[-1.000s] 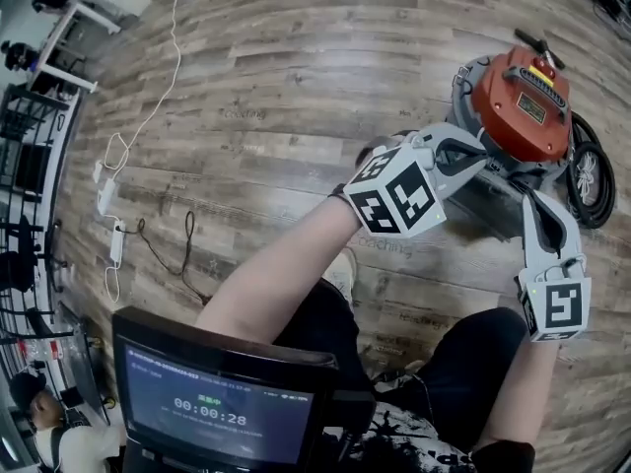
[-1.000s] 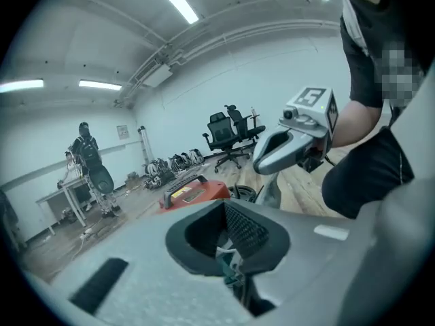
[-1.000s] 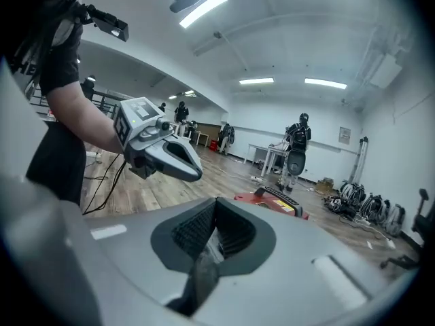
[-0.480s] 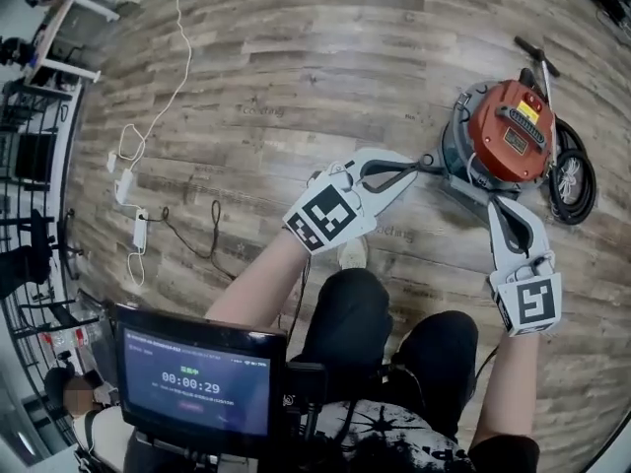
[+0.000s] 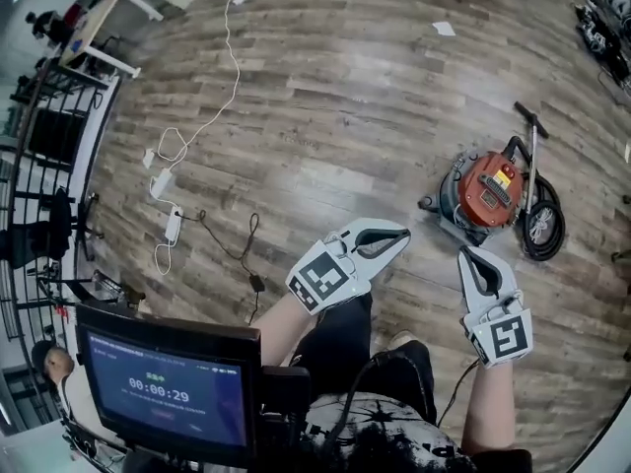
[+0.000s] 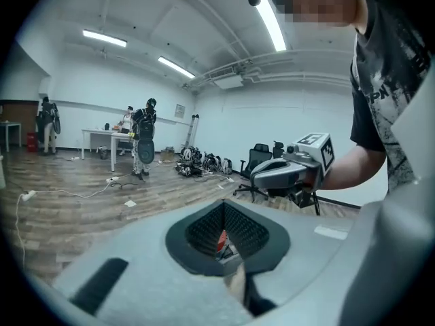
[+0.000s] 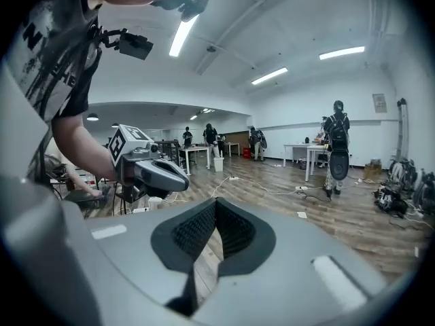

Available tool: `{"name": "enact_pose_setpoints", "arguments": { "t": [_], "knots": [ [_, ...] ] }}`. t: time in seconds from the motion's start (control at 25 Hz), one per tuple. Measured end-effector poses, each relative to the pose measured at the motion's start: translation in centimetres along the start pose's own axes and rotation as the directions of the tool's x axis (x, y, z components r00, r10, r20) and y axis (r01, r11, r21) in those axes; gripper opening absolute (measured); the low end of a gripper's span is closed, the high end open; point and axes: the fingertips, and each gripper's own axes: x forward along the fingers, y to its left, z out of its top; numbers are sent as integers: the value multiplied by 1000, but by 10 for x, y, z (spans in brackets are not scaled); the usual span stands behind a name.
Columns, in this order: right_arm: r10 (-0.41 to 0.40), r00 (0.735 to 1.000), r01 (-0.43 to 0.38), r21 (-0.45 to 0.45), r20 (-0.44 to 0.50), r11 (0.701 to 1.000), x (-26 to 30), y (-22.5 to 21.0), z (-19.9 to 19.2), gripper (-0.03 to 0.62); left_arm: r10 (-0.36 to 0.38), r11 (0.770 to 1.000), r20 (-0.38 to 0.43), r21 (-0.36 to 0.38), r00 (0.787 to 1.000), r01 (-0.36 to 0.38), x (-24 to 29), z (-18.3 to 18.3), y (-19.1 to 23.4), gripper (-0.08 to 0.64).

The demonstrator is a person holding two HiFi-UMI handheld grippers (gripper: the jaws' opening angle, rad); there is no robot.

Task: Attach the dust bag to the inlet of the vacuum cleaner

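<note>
1. The vacuum cleaner (image 5: 490,193), orange-topped, is standing on the wood floor (image 5: 325,97) at 2 o'clock in the head view.
2. The right gripper (image 5: 464,253) is hovering at its 7 o'clock, clear of it, jaws pressing together on nothing.
3. The left gripper (image 5: 402,234) is hovering at its 8 o'clock, jaws likewise together, empty.

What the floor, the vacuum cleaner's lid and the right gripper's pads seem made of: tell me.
Floor: wood-look planks, grey-brown, grain and seams visible, low sheen; solid wood or laminate, can't tell. Vacuum cleaner lid: smooth orange-red dome with highlights, probably plastic. Pads of the right gripper: matte black, finely ribbed, likely rubber.
</note>
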Motion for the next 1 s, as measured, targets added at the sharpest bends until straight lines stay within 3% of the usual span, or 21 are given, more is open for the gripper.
{"name": "enact_pose_setpoints", "arguments": {
  "t": [0.24, 0.44, 0.68, 0.88, 1.0],
  "knots": [
    [47, 998, -45, -51, 35, 998, 7, 15, 90, 5, 5, 999, 76, 39, 997, -8, -37, 92, 18, 0],
    [22, 996, -17, -60, 84, 998, 24, 12, 142, 6, -25, 998, 145, 61, 989, 17, -61, 144, 50, 1],
    [-27, 979, 42, -71, 201, 997, 38, 0, 198, 6, -55, 992, 186, 120, 981, 33, -71, 185, 68, 2],
    [1, 970, 21, -86, 245, 996, 23, -5, 218, 6, -56, 988, 200, 155, 978, 25, -63, 205, 49, 2],
    [43, 965, -13, -116, 258, 993, 17, -10, 223, 6, -24, 993, 237, 121, 971, -5, -56, 216, 41, 2]
  ]
}}
